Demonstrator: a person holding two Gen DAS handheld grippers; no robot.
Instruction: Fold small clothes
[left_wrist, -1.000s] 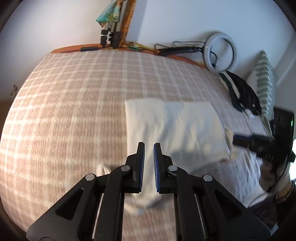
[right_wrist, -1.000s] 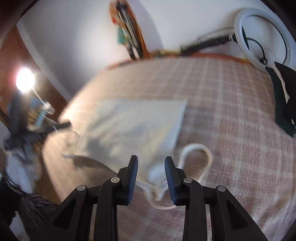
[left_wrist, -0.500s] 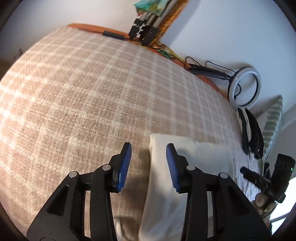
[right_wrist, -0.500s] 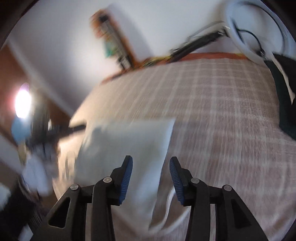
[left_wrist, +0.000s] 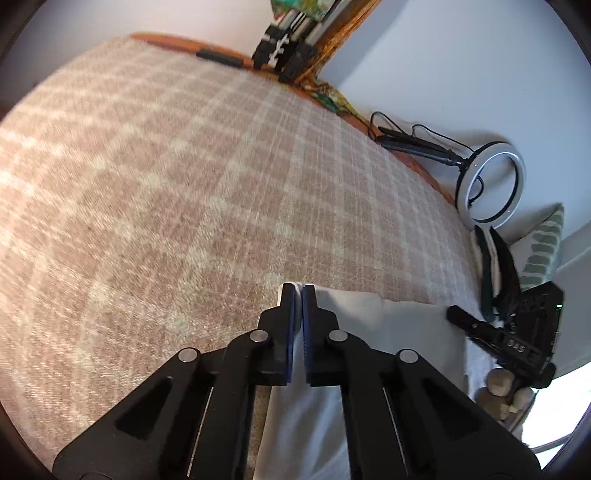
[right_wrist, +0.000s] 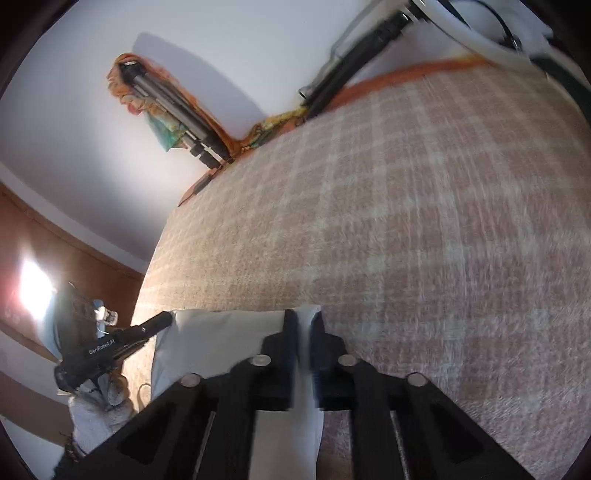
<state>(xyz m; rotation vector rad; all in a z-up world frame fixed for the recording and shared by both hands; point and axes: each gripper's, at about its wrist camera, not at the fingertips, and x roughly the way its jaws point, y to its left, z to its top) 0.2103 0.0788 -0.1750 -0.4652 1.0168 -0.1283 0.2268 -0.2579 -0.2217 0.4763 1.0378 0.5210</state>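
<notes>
1. Left wrist view: my left tongs (left_wrist: 298, 295) are clamped on one far corner of the white garment (left_wrist: 369, 332), which lies on the checked bed (left_wrist: 184, 184).
2. Right wrist view: my right tongs (right_wrist: 303, 323) pinch the garment's (right_wrist: 221, 332) other far corner. I judge the fold goes best with both corners level and taut.

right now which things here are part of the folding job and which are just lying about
Part of the job:
- white garment, lying on the checked bedspread
- left gripper, shut on a far corner of the garment
- right gripper, shut on the other far corner

Lying about:
- ring light
- folded tripod
- dark clothing
- striped pillow
</notes>
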